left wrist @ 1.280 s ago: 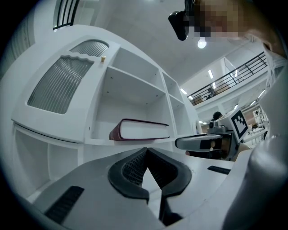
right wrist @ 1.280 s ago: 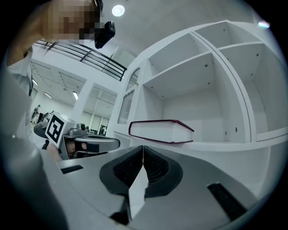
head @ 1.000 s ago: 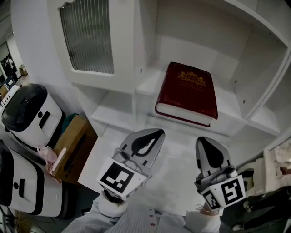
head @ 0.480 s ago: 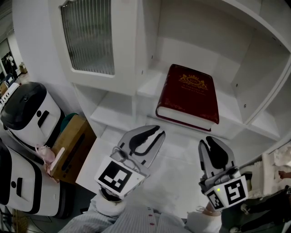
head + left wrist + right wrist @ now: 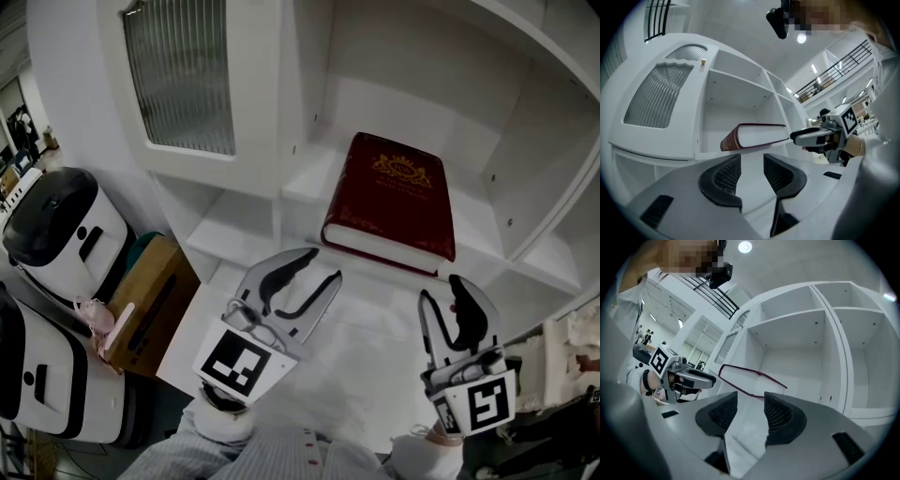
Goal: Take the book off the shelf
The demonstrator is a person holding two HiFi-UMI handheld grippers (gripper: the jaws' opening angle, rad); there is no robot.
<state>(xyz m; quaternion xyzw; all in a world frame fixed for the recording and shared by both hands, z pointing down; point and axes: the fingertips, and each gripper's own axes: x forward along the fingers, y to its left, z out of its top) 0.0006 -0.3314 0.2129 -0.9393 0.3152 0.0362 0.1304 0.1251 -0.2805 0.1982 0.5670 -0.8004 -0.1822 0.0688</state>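
Note:
A dark red book [image 5: 396,201] with a gold crest lies flat on a white shelf [image 5: 309,178] inside an open cabinet. It also shows in the left gripper view as the book [image 5: 754,136] with its page edge toward me, and in the right gripper view as the book [image 5: 745,378]. My left gripper [image 5: 311,267] hovers just short of the book's near left corner, jaws opening, nothing between them. My right gripper [image 5: 457,300] hangs below the book's near right corner, jaws opening and empty.
A cabinet door with ribbed glass [image 5: 178,75] stands at the left. Below the book's shelf lies a lower white ledge [image 5: 366,328]. White appliances with black lids [image 5: 56,234] and a brown box [image 5: 150,300] sit at the lower left. Shelf walls [image 5: 525,187] close in at the right.
Both grippers' jaws went from shut to parted. The left gripper edged up toward the book; the right gripper drifted right and lower in the view.

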